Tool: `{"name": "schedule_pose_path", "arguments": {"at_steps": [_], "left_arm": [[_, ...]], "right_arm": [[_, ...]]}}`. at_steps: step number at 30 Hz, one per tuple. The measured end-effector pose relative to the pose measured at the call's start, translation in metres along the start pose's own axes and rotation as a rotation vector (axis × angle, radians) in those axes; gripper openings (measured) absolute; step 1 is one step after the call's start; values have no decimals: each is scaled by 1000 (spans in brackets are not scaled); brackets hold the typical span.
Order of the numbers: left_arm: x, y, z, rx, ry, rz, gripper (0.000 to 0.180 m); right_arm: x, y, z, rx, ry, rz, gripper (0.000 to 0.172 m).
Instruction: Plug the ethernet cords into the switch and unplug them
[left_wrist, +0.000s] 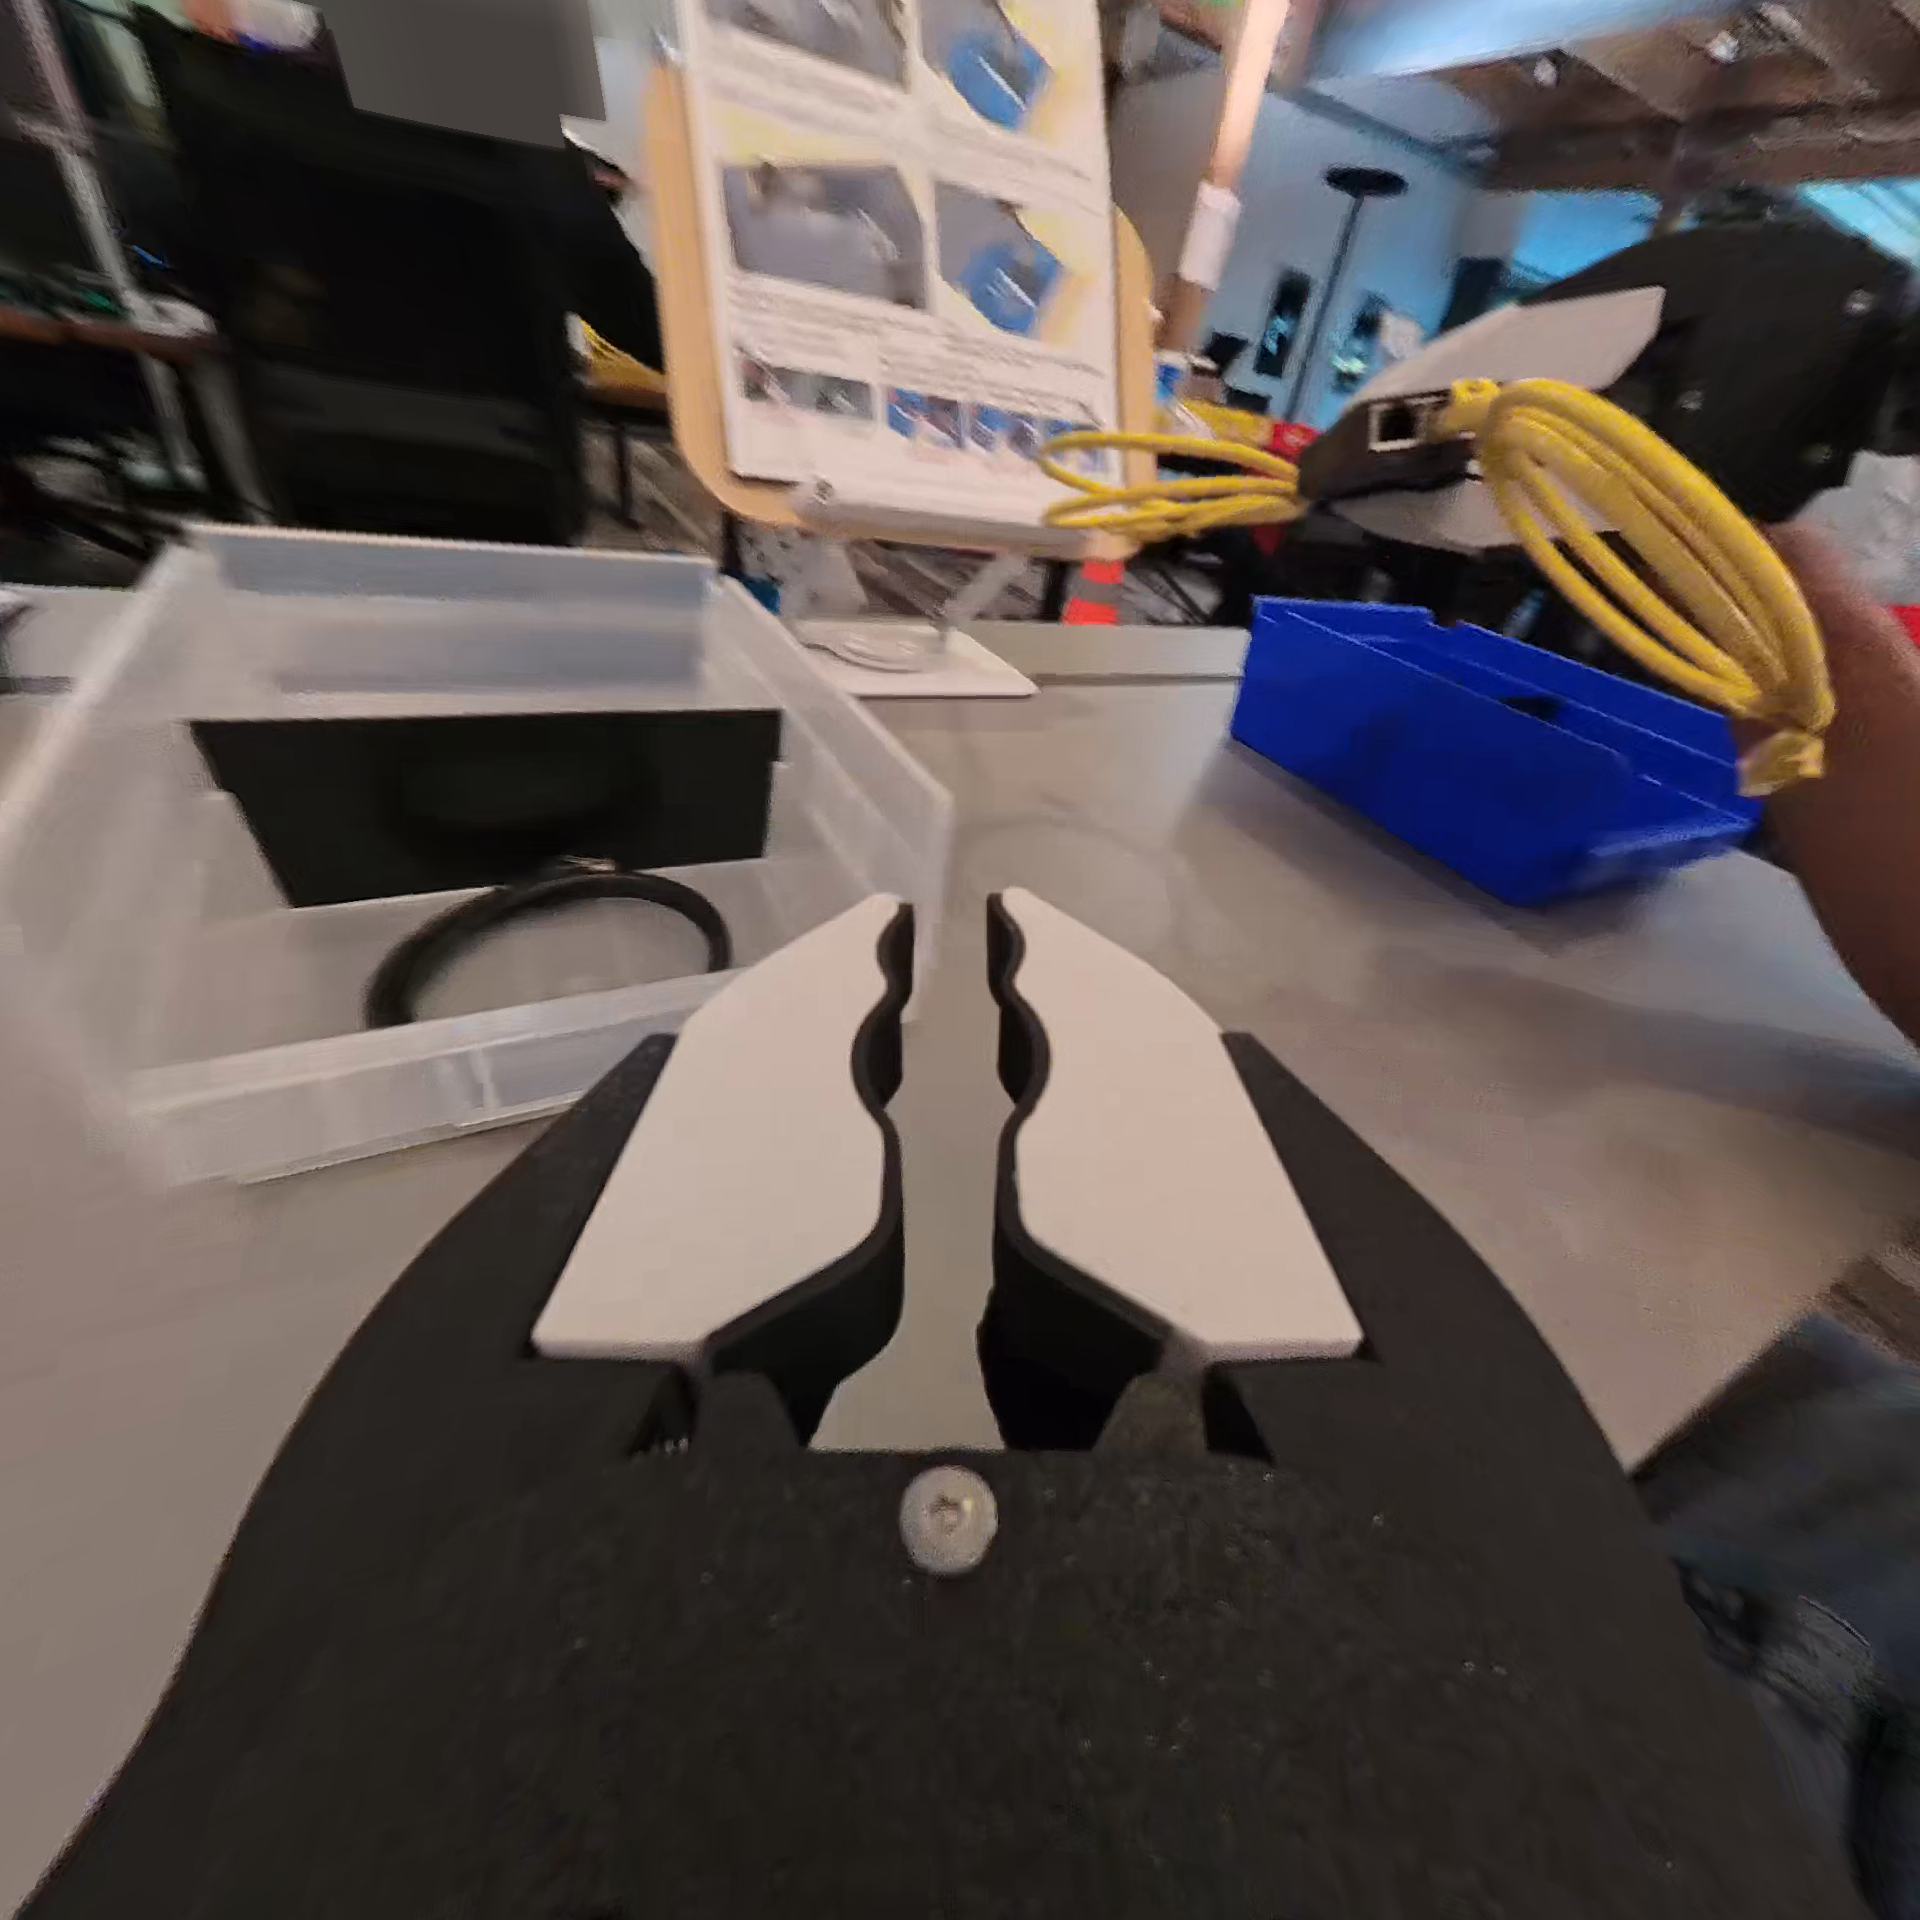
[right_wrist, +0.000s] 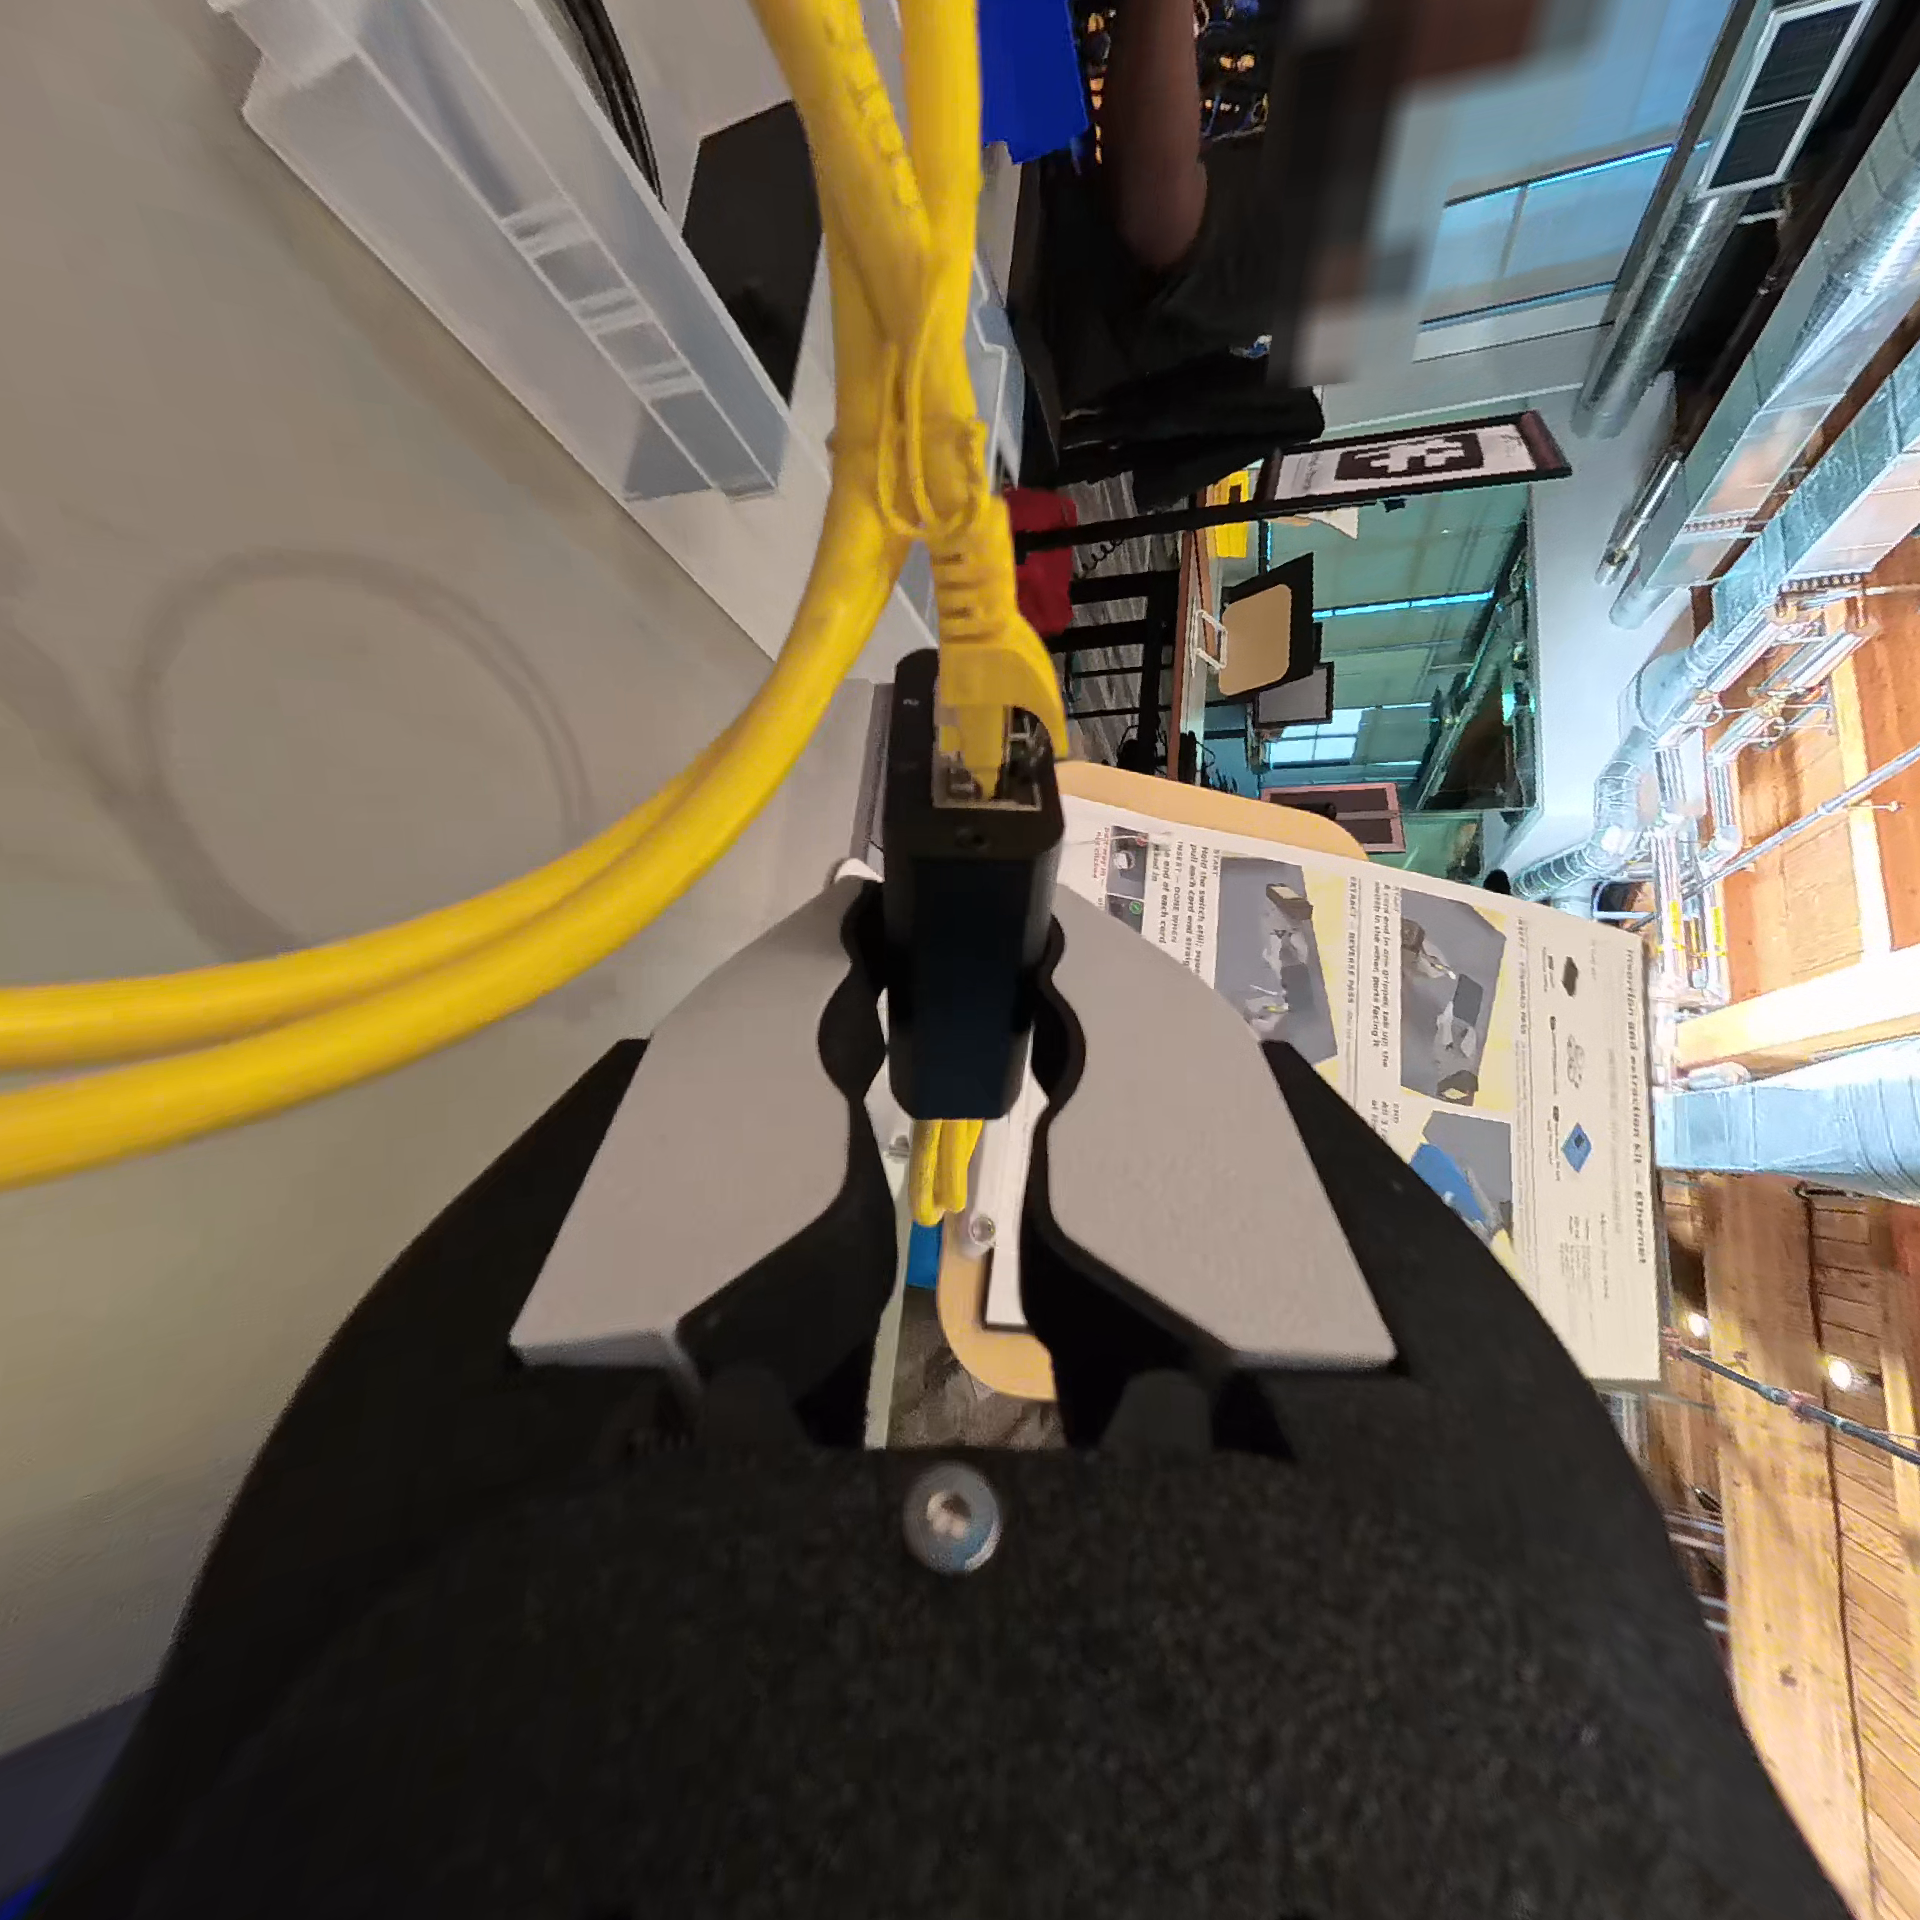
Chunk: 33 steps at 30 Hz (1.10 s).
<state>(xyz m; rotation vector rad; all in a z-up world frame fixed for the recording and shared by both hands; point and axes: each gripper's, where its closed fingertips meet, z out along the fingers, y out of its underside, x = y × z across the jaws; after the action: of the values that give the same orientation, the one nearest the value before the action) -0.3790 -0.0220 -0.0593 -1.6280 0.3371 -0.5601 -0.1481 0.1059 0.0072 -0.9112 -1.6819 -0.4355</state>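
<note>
The black switch (right_wrist: 961, 935) is squeezed tight in the right gripper (right_wrist: 956, 966), up above the table (left_wrist: 1299, 1039). One end of the yellow cord (right_wrist: 977, 623) is already plugged in; the other end (left_wrist: 1782, 758) is left hanging. Nothing is held by the left gripper (left_wrist: 951, 935), whose jaws are a little apart.

My left gripper (left_wrist: 951, 914) hangs over the table (left_wrist: 1299, 1039), nothing between its fingers. Ahead and to its left sits a bin (left_wrist: 520, 1081) on the table; inside it a box (left_wrist: 488, 800) lies toward the back and a coiled cable (left_wrist: 540, 935) in front of that. Ahead to the right, well apart, a second bin (left_wrist: 1455, 769) rests on the table. Between and behind the two bins stands an instruction board (left_wrist: 894, 260). My right gripper (right_wrist: 961, 935) is raised above the second bin, clamped on the switch (right_wrist: 961, 935). A cord (right_wrist: 416, 956) is plugged into the switch's outer end, its loops hanging beside it.
</note>
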Motion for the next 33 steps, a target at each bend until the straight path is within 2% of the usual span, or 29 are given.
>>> {"name": "schedule_pose_path", "arguments": {"at_steps": [1, 2, 4, 5, 9, 11, 13, 15, 16, 18, 21, 25, 31, 33], "left_arm": [[-5, 1, -2, 0, -28, -7, 15], [-7, 5, 0, -40, -28, -40, 25], [-3, 17, 8, -136, 36, -138, 48], [-2, 23, 11, -168, 58, -172, 54], [-15, 25, 24, -203, 44, -195, 54], [-29, 18, 35, -273, 18, -159, 47], [-43, 7, 49, -374, 8, -104, 41], [-64, 4, 66, -529, -33, -32, 51], [-80, 7, 75, -619, -72, 14, 55], [-118, 18, 94, -757, -193, 103, 50], [-148, 43, 118, -914, -223, 92, 41], [-169, 59, 136, -959, -246, 80, 39], [-181, 82, 135, -1078, -282, 195, 40], [-184, 82, 136, -1073, -315, 239, 38]], "right_arm": [[2, 2, -1, -10, 4, -3, 24], [3, 5, -1, -21, 8, -7, 24], [4, 9, -2, -36, 13, -5, 24], [4, 10, -2, -39, 11, -3, 24], [2, 11, -1, -39, 5, 0, 24], [1, 11, 0, -40, 0, -3, 24], [0, 11, 1, -47, 0, -6, 24], [1, 11, 1, -56, 2, -11, 24], [1, 11, 1, -55, 4, -14, 24], [3, 9, -1, -49, 7, -12, 24], [3, 8, -3, -45, 9, -14, 24], [4, 6, -5, -46, 11, -21, 24], [2, 7, -3, -44, 1, -17, 24], [1, 8, -1, -51, -3, -18, 24]]}}
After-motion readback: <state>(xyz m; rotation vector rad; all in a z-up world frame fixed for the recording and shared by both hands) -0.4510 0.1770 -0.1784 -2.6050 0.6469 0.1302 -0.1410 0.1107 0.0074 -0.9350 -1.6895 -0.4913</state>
